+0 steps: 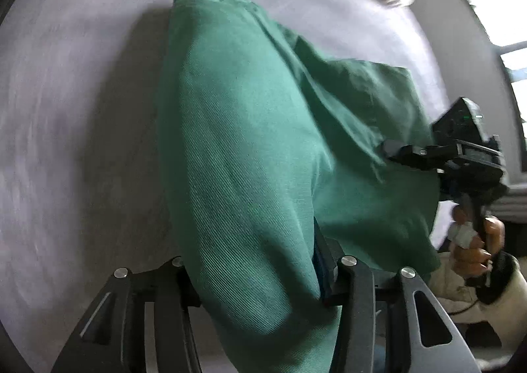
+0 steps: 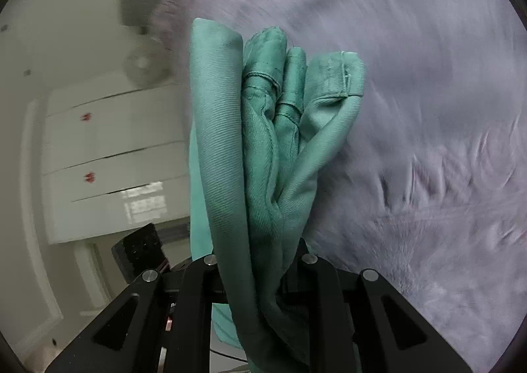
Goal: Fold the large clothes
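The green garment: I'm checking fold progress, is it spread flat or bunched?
Bunched. The green garment hangs in several folded layers from the right gripper, while the left gripper clamps another part above the grey bedding.

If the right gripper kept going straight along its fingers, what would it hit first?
Probably the pale bed surface beyond the bunched green garment that the right gripper holds; depth is unclear.

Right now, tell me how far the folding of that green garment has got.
Done: the green garment is already gathered into several layers; stacked hems show in the right wrist view. In hand: the left claw and the right claw are each shut on a bunch of it, lifting it over the pale bed cover, where its far end trails. Left: lay it down flat and finish the fold; no tidy folded shape is visible yet.
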Demonstrator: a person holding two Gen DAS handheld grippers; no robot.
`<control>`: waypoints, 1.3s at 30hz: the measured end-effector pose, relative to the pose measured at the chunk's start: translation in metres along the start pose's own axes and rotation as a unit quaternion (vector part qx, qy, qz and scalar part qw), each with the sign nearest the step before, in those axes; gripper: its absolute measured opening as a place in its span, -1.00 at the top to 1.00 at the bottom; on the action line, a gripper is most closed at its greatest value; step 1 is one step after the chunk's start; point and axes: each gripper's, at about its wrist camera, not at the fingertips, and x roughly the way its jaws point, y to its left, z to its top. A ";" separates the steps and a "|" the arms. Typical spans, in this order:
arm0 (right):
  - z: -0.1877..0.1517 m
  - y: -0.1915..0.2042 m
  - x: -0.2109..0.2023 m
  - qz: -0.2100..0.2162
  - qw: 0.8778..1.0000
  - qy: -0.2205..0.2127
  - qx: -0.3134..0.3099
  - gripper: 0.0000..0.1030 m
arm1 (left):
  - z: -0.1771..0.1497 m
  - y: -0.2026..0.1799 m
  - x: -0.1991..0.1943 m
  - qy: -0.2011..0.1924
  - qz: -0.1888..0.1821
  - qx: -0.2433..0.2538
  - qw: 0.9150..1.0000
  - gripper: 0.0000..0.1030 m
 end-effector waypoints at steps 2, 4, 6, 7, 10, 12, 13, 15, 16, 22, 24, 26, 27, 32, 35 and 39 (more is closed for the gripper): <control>-0.003 -0.010 0.013 -0.029 0.999 -0.003 0.019 0.59 | -0.009 0.018 0.007 0.009 -0.005 -0.033 0.999 -0.08; -0.004 -0.006 0.008 -0.060 0.998 -0.012 0.021 0.33 | -0.016 0.020 -0.009 -0.005 -0.009 -0.025 1.000 -0.08; -0.008 0.012 -0.007 -0.127 0.992 -0.018 -0.021 -0.10 | -0.018 0.017 -0.024 -0.011 0.005 -0.002 1.000 -0.08; -0.014 0.021 -0.016 -0.156 0.986 -0.025 -0.044 -0.14 | -0.018 0.016 -0.037 -0.024 0.017 0.012 1.000 -0.08; -0.018 0.043 -0.041 -0.210 0.972 -0.065 -0.082 -0.14 | -0.012 0.016 -0.070 -0.078 0.047 0.027 0.995 -0.08; -0.013 0.055 -0.046 -0.204 0.971 -0.082 -0.094 0.01 | 0.001 0.018 -0.076 -0.106 0.062 0.022 0.992 -0.08; -0.009 0.059 -0.040 -0.201 0.971 -0.082 -0.096 0.20 | 0.009 0.024 -0.074 -0.115 0.071 0.011 0.991 -0.08; -0.004 0.062 -0.028 -0.210 0.970 -0.075 -0.101 0.88 | 0.022 0.031 -0.055 -0.115 0.086 -0.009 0.990 -0.08; 0.003 0.063 -0.014 -0.228 0.966 -0.068 -0.106 0.93 | 0.030 0.035 -0.044 -0.111 0.098 -0.014 0.989 -0.08; 0.039 0.010 0.006 -0.305 0.948 -0.058 -0.074 0.93 | 0.039 0.026 0.001 -0.096 0.145 -0.011 0.985 -0.26; 0.041 0.004 0.003 -0.286 0.954 -0.057 -0.062 0.93 | 0.035 0.018 -0.004 -0.096 0.160 0.003 0.983 -0.26; 0.036 0.008 -0.006 -0.294 0.952 -0.056 -0.067 0.92 | 0.027 0.013 -0.016 -0.092 0.176 0.020 0.980 -0.26; 0.031 0.014 -0.012 -0.300 0.950 -0.057 -0.071 0.92 | 0.019 0.010 -0.024 -0.094 0.183 0.034 0.978 -0.26; -0.009 0.051 -0.044 -0.274 0.953 -0.052 -0.116 0.92 | -0.024 -0.003 -0.047 -0.085 0.153 0.069 0.982 -0.26; -0.047 0.070 -0.049 -0.256 0.955 -0.033 -0.143 0.92 | -0.051 -0.016 -0.044 -0.061 0.129 0.094 0.985 -0.26; -0.091 0.090 -0.038 -0.250 0.950 0.002 -0.187 0.92 | -0.086 -0.029 -0.021 -0.020 0.129 0.121 0.984 -0.26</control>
